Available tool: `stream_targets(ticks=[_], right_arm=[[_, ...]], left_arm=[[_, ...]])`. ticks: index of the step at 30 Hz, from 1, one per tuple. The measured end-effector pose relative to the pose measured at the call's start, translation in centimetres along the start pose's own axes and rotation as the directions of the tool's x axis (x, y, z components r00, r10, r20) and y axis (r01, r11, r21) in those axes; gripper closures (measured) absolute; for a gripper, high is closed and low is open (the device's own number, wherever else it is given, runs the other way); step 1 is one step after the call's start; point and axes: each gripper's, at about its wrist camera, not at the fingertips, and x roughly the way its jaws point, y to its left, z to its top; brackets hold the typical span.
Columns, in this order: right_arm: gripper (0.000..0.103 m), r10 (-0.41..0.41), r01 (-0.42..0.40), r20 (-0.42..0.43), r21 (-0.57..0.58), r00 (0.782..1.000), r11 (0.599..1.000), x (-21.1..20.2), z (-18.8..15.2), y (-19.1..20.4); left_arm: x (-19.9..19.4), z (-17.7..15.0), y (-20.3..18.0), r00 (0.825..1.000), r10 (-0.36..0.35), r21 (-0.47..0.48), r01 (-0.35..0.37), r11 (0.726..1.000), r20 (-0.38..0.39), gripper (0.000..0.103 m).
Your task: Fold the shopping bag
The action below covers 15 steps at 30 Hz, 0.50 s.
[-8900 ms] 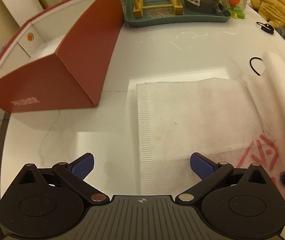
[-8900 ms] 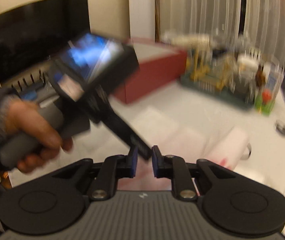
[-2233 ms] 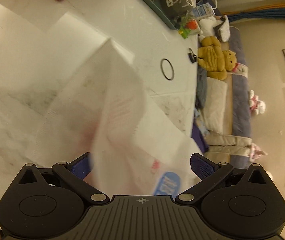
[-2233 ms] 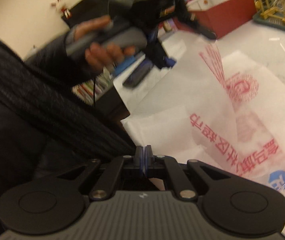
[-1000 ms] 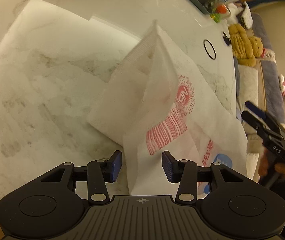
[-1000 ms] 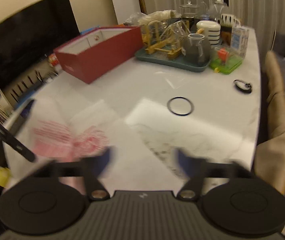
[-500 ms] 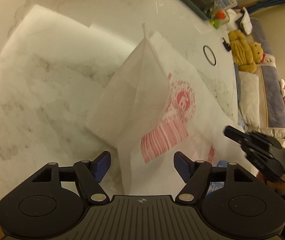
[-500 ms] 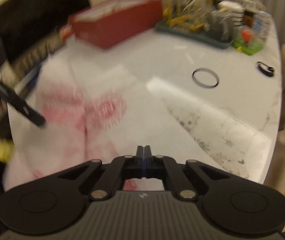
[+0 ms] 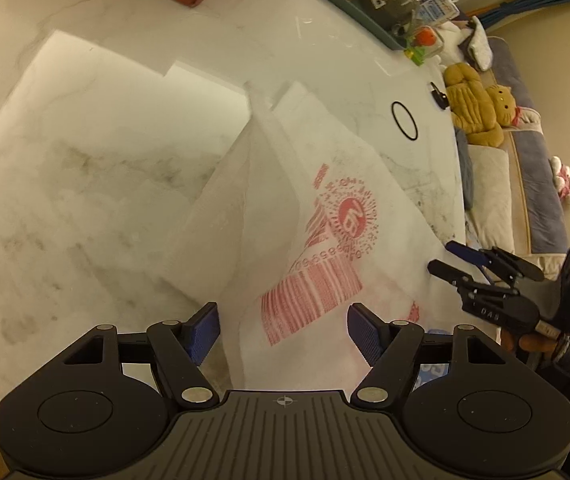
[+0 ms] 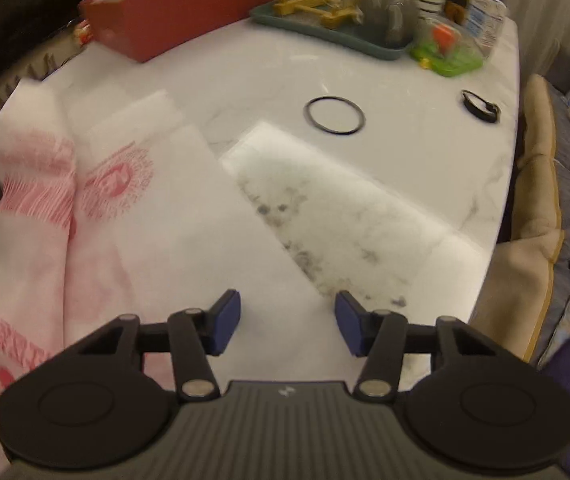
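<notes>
The white shopping bag [image 9: 285,208] with red print lies on the white marble table [image 9: 85,184], one part folded over with a raised crease. My left gripper [image 9: 283,334] is open just above the bag's near edge, nothing between its pads. My right gripper [image 10: 287,328] is open over the bag's right edge [image 10: 173,216], empty. The right gripper also shows in the left wrist view [image 9: 461,260], at the bag's far right side.
A red box [image 10: 173,4] stands at the back left. A green tray [image 10: 337,20] of glassware is at the back. A black ring [image 10: 333,115] and a small black object [image 10: 480,106] lie beyond the bag. A sofa with plush toys [image 9: 481,108] borders the table.
Both grippers have opened wider. The left gripper let go of the bag, which settled flatter on the table. The right gripper went from shut to open and moved over the bag's right edge.
</notes>
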Motion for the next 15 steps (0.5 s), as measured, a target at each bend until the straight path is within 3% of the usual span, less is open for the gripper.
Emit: stream_targets(ticks=[1,2,5,8,11,13,15], right_arm=[[0.067,0.015,-0.015,-0.002,-0.003,1.0,1.0,-0.2,-0.3,0.4],[0.101,0.026,-0.026,-0.006,0.002,1.0,1.0,-0.5,-0.6,0.7],[0.102,0.062,-0.062,-0.001,0.049,0.998,0.997,-1.7,-1.6,1.4],[0.102,0.11,-0.134,0.132,0.19,0.985,0.973,-4.7,-1.9,1.1],[0.102,0.037,-0.152,0.319,0.345,0.947,0.926,-8.6,-2.0,0.1],[0.102,-0.073,-0.149,0.405,0.489,0.911,0.859,-10.7,-3.0,-1.0],[0.102,-0.196,-0.154,0.442,0.639,0.875,0.754,-12.0,-5.0,-2.2]], left_arm=[[0.1,-0.2,0.2,1.0,0.002,-0.01,-0.002,1.0,-0.001,0.032],[0.2,-0.3,0.4,1.0,0.004,-0.021,-0.004,1.0,0.001,0.032],[1.1,-0.3,0.8,1.0,-0.014,-0.05,0.014,0.999,0.0,0.032],[1.3,0.4,0.6,1.0,-0.014,-0.044,0.015,0.999,0.019,0.032],[1.0,1.7,0.3,0.999,-0.011,-0.027,0.013,1.0,0.051,0.032],[0.5,2.7,0.1,0.996,-0.024,-0.014,0.025,1.0,0.083,0.032],[-0.1,3.6,-0.2,0.993,-0.045,-0.002,0.046,0.999,0.106,0.032]])
